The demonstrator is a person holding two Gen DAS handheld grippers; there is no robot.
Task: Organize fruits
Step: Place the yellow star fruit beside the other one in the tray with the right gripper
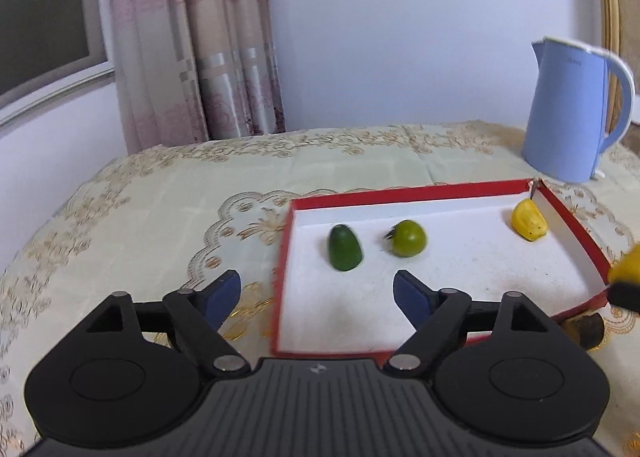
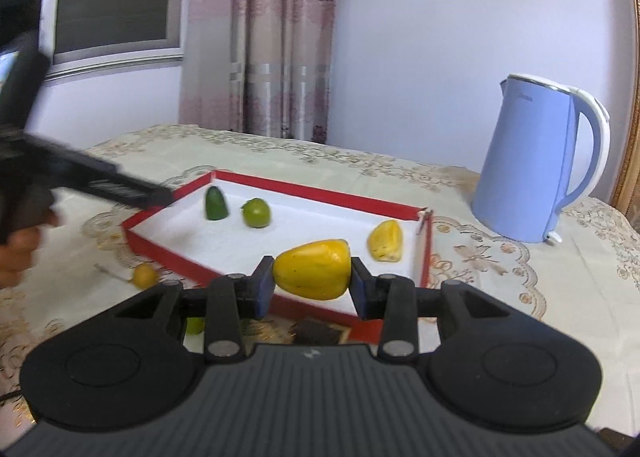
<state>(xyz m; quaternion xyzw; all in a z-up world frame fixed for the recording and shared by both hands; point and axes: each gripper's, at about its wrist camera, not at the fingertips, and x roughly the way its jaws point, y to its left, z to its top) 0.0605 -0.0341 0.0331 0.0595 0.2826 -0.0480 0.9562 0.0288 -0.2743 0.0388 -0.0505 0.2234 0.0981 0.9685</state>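
Left fingers (image 1: pixel 318 293): we see them spread wide, nothing between, above the near left corner of the red tray (image 1: pixel 408 191).
Right fingers (image 2: pixel 312 285): we see them gripping a yellow fruit (image 2: pixel 312 274) over the tray's near edge.
In tray: dark green fruit (image 1: pixel 344 248), blurred; round green fruit (image 1: pixel 408 238); smaller yellow fruit (image 1: pixel 529 220).
On table (image 1: pixel 160 197): small orange fruit (image 2: pixel 145 275); a green one (image 2: pixel 195 325) and a dark lump (image 2: pixel 316 333) mostly hidden behind the gripper.
Cut off: a person's hand (image 2: pixel 16 253) at the frame edge.
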